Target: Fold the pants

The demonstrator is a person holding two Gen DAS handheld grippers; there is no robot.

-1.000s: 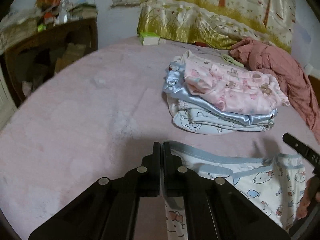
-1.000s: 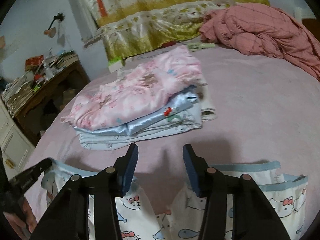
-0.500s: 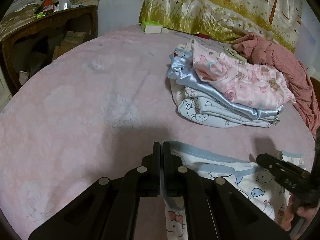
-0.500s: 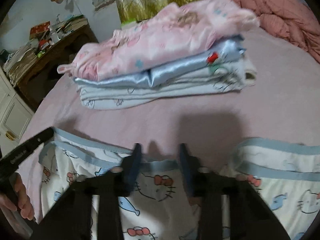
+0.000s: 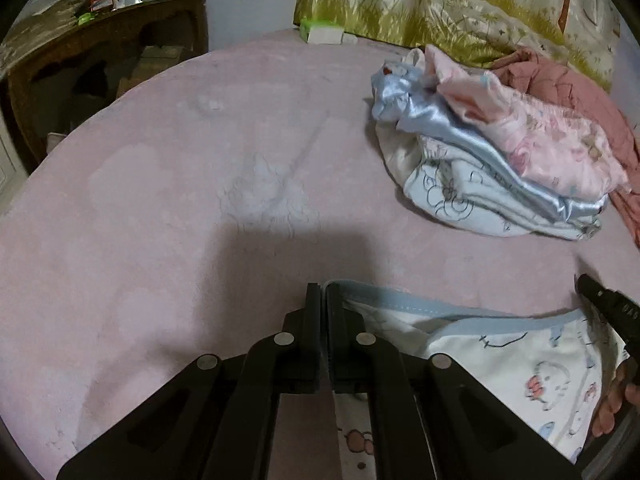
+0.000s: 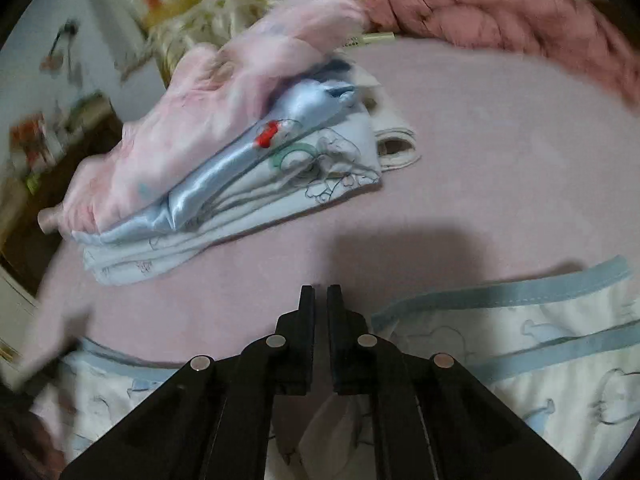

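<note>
Pants (image 5: 520, 364) were pinched at the blue waistband by the left gripper (image 5: 324, 300). The right gripper (image 6: 321, 300) had nearly closed fingers; its hold could not be confirmed. Both grips should have stayed level, keeping the waistband taut.

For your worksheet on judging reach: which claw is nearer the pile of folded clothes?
Right. The right claw sits just short of the pile of folded clothes; the left claw is off to the pile's left, farther away.

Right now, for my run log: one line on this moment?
left gripper: shut on white cartoon-print pants | right gripper: shut on pants | pink bed
</note>
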